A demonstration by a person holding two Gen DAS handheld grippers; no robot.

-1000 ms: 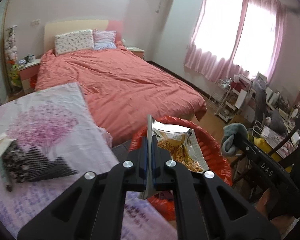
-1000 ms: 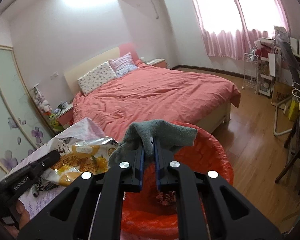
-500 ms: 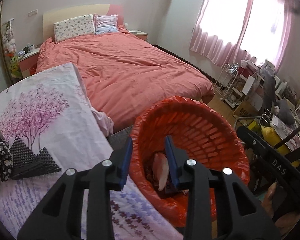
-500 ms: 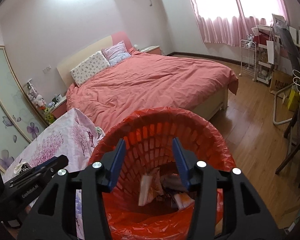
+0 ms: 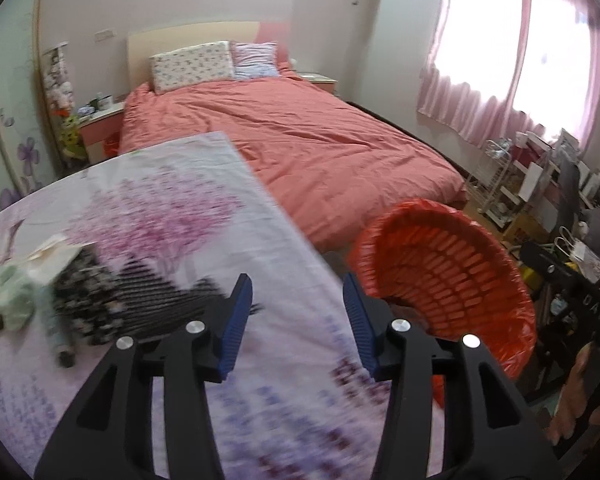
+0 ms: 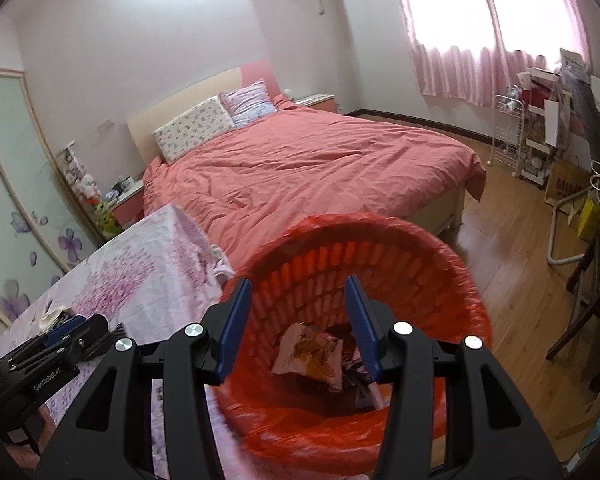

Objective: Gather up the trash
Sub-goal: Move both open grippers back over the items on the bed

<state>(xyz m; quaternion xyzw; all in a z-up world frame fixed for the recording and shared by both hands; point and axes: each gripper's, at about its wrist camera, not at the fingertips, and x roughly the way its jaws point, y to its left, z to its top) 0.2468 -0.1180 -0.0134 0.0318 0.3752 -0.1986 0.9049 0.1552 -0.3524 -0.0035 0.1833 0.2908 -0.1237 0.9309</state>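
Observation:
A red trash basket [image 6: 440,264] lined with a red bag stands beside the table; it also shows in the left wrist view [image 5: 460,240]. A yellow snack bag [image 6: 312,354] and other wrappers lie inside it. My right gripper [image 6: 298,320] is open and empty above the basket's near rim. My left gripper [image 5: 298,320] is open and empty over the floral tablecloth [image 5: 148,216], left of the basket. On the table's left lie a pale green crumpled item [image 5: 14,300], a black-and-white patterned item [image 5: 88,308] and black mesh packing [image 5: 160,292].
A bed with a salmon cover [image 5: 308,140] lies beyond the table. A white wire rack [image 6: 508,132] and cluttered shelves stand by the window at right. A dark chair [image 5: 572,304] is right of the basket. Wooden floor [image 6: 516,248] lies right of the bed.
Both grippers opened and dropped their loads into the basket: the left its snack bag, the right its grey cloth. The left gripper then swung left over the table.

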